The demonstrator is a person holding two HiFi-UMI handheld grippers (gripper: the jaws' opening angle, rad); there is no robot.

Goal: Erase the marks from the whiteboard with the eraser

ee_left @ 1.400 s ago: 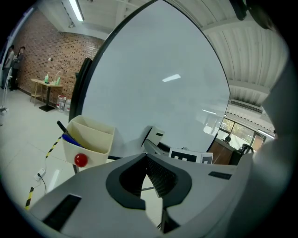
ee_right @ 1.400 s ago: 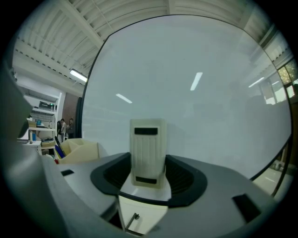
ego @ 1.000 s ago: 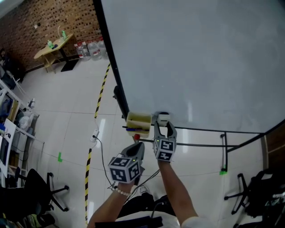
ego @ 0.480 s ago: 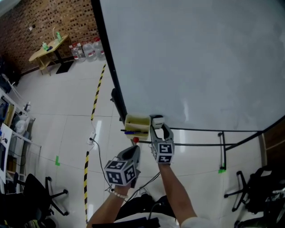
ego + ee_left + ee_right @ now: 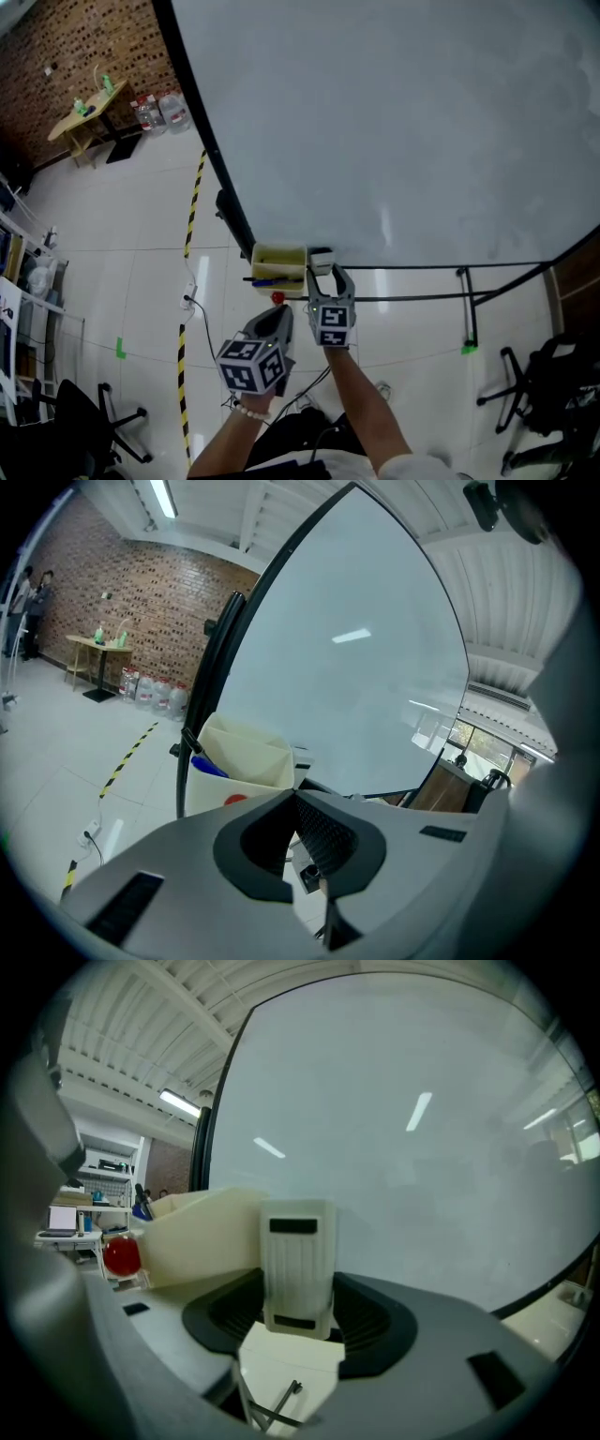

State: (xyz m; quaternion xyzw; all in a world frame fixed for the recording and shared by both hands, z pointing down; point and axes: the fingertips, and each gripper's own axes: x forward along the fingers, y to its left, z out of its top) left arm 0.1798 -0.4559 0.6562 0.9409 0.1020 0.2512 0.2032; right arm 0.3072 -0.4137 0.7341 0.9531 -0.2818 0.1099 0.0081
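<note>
The whiteboard [image 5: 394,122] fills the upper right of the head view and shows only faint smudges, no clear marks. My right gripper [image 5: 325,275] is shut on a white ribbed eraser [image 5: 321,257] at the board's lower edge, just right of a cream marker box [image 5: 278,256]. In the right gripper view the eraser [image 5: 297,1265] stands upright between the jaws, in front of the whiteboard [image 5: 394,1129]. My left gripper [image 5: 277,319] hangs lower and to the left, away from the board. Its jaws are shut on nothing [image 5: 295,794].
The cream box [image 5: 239,757] holds a blue marker [image 5: 208,766], and a red round piece [image 5: 121,1256] sits below it. The board's black stand bars [image 5: 469,300] run along the tiled floor. A yellow-black floor stripe [image 5: 190,225], office chairs and a far table with bottles lie around.
The view has shifted, so the board and box sit further left in the picture. The right gripper still holds the eraser beside the box. The left gripper stays shut below it.
</note>
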